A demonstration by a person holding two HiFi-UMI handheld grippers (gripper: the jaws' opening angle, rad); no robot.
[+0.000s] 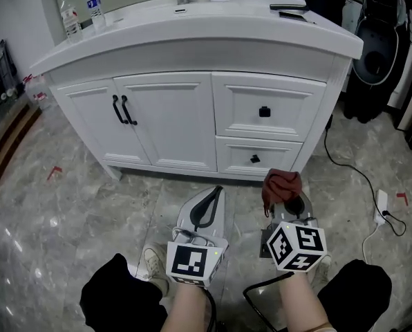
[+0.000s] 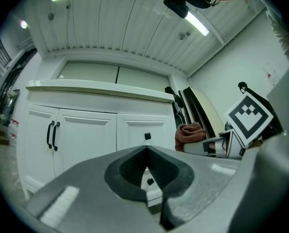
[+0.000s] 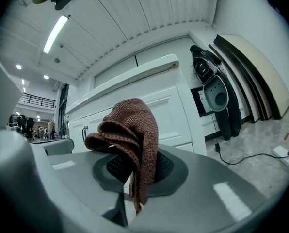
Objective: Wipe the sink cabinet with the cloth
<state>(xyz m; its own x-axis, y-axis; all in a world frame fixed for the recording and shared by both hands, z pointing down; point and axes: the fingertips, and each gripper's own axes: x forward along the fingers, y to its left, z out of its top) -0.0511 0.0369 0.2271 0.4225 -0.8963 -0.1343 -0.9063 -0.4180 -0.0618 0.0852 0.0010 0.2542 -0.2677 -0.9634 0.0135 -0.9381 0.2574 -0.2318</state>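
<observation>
sink cabinet — white, fills 12 o'clock, doors and drawers closed | left tongs at 6 o'clock, pressed together | right tongs at 5 o'clock, clamped on cloth | cloth — reddish-brown, bunched over the tips, near the lower drawer | two water bottles on the cabinet top, 11 o'clock

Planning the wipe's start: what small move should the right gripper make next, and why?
Probably move the right gripper forward until the cloth meets the cabinet. The cloth is clamped in its fingers but hangs short of the white front, touching nothing there.
</observation>
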